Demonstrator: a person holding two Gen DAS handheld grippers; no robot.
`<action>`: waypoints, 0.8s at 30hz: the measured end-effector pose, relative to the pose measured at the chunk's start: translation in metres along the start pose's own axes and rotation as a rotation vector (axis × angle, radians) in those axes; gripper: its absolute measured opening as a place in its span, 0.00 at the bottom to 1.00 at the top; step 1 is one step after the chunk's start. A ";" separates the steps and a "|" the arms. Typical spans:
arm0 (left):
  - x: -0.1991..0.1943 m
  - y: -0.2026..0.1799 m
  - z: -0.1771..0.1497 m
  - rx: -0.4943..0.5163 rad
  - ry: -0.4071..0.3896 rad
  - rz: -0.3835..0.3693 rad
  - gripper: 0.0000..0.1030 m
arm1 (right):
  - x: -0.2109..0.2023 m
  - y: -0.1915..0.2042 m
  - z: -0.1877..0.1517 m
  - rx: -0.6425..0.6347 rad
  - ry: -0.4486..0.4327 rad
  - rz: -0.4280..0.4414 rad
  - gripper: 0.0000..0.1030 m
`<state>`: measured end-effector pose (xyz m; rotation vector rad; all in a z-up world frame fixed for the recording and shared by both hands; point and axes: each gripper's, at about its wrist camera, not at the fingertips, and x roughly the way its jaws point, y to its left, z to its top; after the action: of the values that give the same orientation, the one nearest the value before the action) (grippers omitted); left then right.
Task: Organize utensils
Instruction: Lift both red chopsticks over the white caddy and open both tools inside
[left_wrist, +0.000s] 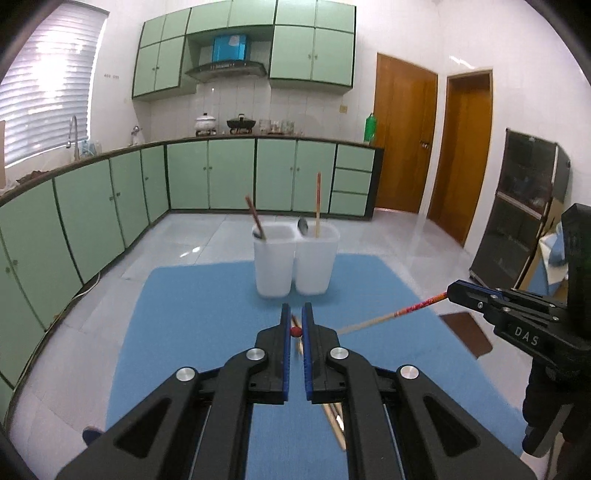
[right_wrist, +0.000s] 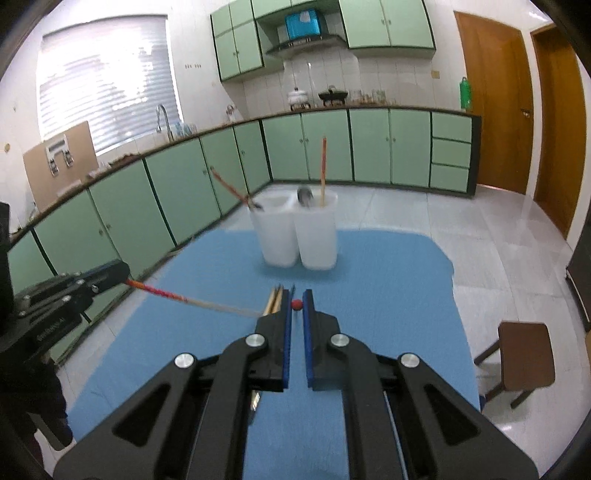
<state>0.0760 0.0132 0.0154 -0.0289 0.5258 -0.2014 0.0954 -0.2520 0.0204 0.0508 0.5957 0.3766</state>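
Observation:
Two white bins stand side by side at the far end of the blue mat (left_wrist: 192, 332). The left bin (left_wrist: 272, 262) holds a dark-handled utensil; the right bin (left_wrist: 317, 260) holds a spoon and an upright chopstick. My left gripper (left_wrist: 296, 325) is shut on a chopstick with a red ball end (left_wrist: 296, 331). My right gripper (right_wrist: 297, 301) is shut on a red-patterned chopstick (left_wrist: 384, 316), seen from the left wrist view. In the right wrist view the bins (right_wrist: 300, 236) stand ahead, and the left gripper (right_wrist: 123, 275) holds its chopstick (right_wrist: 192, 300) from the left.
More chopsticks (right_wrist: 274, 301) lie on the mat beside my right gripper's fingers. A brown wooden stool (right_wrist: 524, 356) stands to the right of the table. Green kitchen cabinets (left_wrist: 229, 173) line the far wall and left side.

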 end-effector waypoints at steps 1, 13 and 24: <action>0.000 0.001 0.005 -0.006 -0.004 -0.008 0.06 | -0.002 0.000 0.009 -0.001 -0.011 0.006 0.05; 0.017 0.004 0.043 0.023 -0.033 -0.046 0.05 | 0.010 0.008 0.072 -0.052 -0.043 0.018 0.05; 0.024 0.006 0.118 0.043 -0.167 -0.045 0.05 | 0.021 0.000 0.157 -0.078 -0.160 -0.011 0.05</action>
<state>0.1569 0.0115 0.1053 -0.0160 0.3548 -0.2523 0.1984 -0.2349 0.1392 0.0031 0.4233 0.3805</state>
